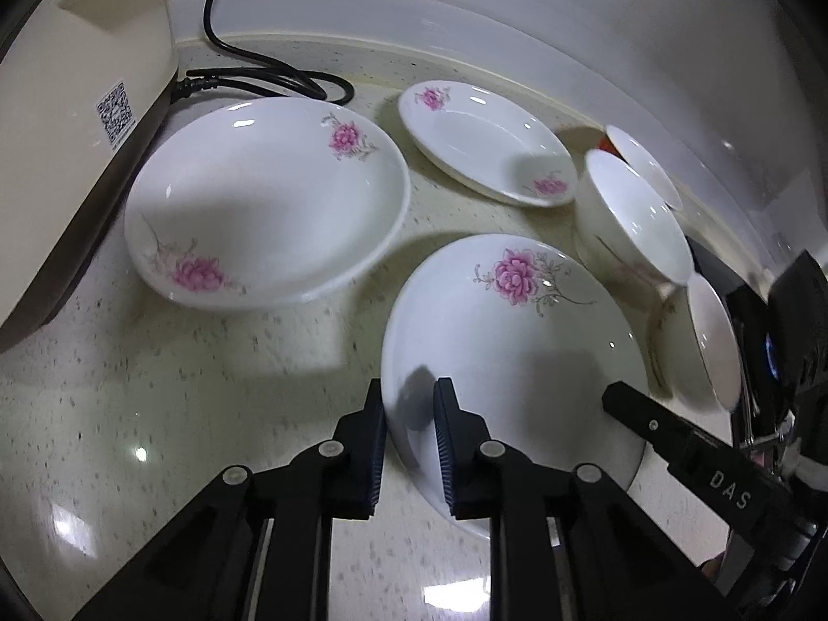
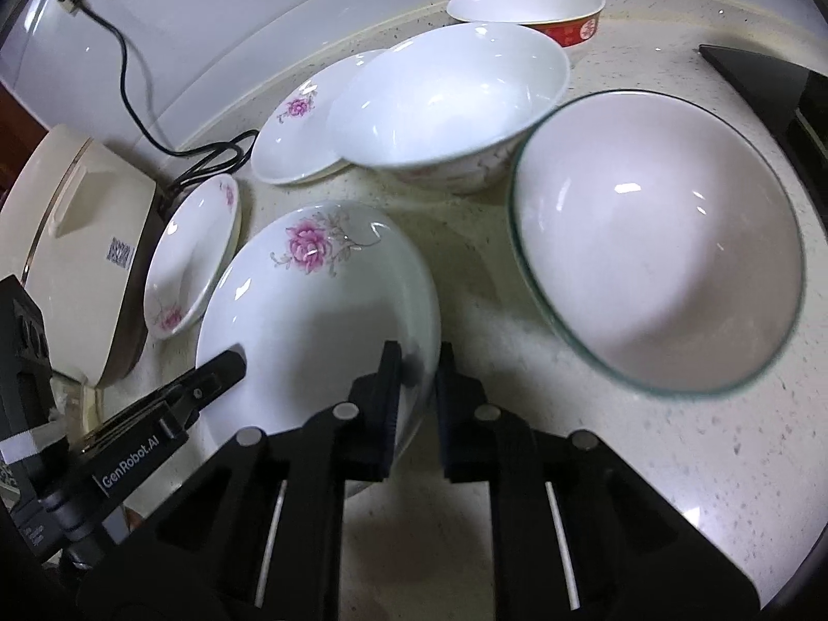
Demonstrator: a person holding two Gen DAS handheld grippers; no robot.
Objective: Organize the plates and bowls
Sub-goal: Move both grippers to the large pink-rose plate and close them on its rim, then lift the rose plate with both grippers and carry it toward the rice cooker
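Left gripper (image 1: 410,445): jaws closed on the near-left rim of the near flowered plate (image 1: 517,341), one finger outside the rim, one inside the well.

Right gripper (image 2: 418,409): jaws closed on the opposite, right-hand rim of the same plate (image 2: 321,310), again straddling the rim. Each tool shows in the other's view at the plate's far edge.

Near flowered plate: held from both sides, directly ahead of both pairs of jaws, tilted, pink flower toward the far edge. Whether its base touches the speckled worktop (image 1: 155,388) cannot be told.

Large flowered plate (image 1: 264,207): flat on the worktop, ahead-left of the held plate, on the left gripper's side; a likely stacking base. The coming move probably turns on carrying the held plate leftward over it.

Third flowered plate (image 1: 486,142): further back, beside the wall.

Bowls: white bowl (image 2: 450,108) overlapping the third plate's edge in the right view; glass-rimmed bowl (image 2: 657,243) just right of the right gripper; red-banded bowl (image 2: 528,5) at the rear.

Cream appliance (image 1: 67,119) with black cord (image 1: 248,52): far left.
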